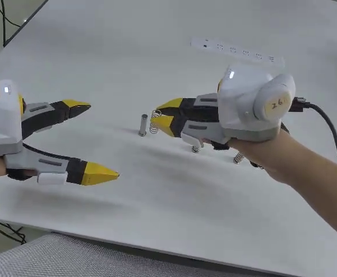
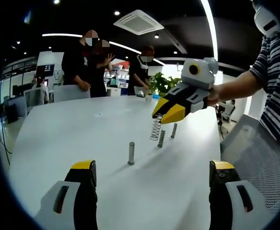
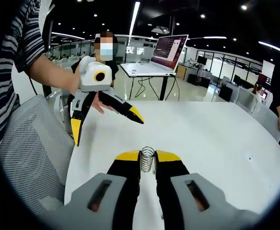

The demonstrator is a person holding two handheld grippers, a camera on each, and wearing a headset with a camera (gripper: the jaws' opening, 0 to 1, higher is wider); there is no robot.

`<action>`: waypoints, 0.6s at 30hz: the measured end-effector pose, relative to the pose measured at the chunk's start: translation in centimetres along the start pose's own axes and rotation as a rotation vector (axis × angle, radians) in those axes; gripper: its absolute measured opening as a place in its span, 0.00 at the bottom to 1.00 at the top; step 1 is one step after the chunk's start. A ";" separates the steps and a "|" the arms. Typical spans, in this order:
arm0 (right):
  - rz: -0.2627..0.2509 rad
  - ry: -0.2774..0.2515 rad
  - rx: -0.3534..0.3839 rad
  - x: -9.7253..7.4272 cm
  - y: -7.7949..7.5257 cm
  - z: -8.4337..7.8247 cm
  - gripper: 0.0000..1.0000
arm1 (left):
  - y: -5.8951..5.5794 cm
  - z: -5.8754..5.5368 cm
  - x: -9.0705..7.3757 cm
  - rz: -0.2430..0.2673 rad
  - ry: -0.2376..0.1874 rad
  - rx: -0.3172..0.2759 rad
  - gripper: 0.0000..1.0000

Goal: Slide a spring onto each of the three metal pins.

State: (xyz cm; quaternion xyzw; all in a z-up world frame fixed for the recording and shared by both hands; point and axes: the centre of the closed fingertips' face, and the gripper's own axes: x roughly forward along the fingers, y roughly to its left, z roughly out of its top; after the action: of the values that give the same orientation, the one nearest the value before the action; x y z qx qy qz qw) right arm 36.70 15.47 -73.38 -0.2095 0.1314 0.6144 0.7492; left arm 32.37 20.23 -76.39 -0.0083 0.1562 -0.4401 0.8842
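Observation:
A bare metal pin (image 1: 143,124) (image 2: 131,153) stands upright on the white table (image 1: 174,196). My right gripper (image 1: 158,115) (image 3: 147,155) is shut on a small spring (image 1: 154,122) (image 3: 147,163) (image 2: 155,128), held just right of the bare pin and slightly above the table. Two other pins carrying springs (image 1: 195,149) (image 1: 238,157) (image 2: 161,138) (image 2: 173,130) stand behind it, partly hidden under the right gripper in the head view. My left gripper (image 1: 93,138) (image 2: 152,165) (image 3: 107,130) hangs wide open to the left of the bare pin, holding nothing.
A white power strip (image 1: 238,51) lies at the far side of the table. A black cable (image 1: 330,133) trails from the right gripper. A grey mesh chair back (image 1: 70,254) sits at the table's near edge. People stand at a distance (image 2: 87,62).

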 end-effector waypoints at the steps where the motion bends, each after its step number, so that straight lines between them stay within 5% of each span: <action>1: -0.009 -0.002 0.003 0.2 -0.3 0.2 0.13 | 0.0 0.0 0.0 0.000 -0.002 0.000 0.97; 18: -0.055 0.012 0.062 2.1 -2.3 0.2 0.13 | 0.0 -0.3 -0.2 0.012 -0.003 -0.010 0.97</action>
State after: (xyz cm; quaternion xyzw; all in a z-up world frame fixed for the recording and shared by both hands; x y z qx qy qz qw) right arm 39.42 17.03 -73.80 -0.1932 0.1492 0.5879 0.7712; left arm 32.16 20.42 -76.67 -0.0124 0.1571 -0.4339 0.8871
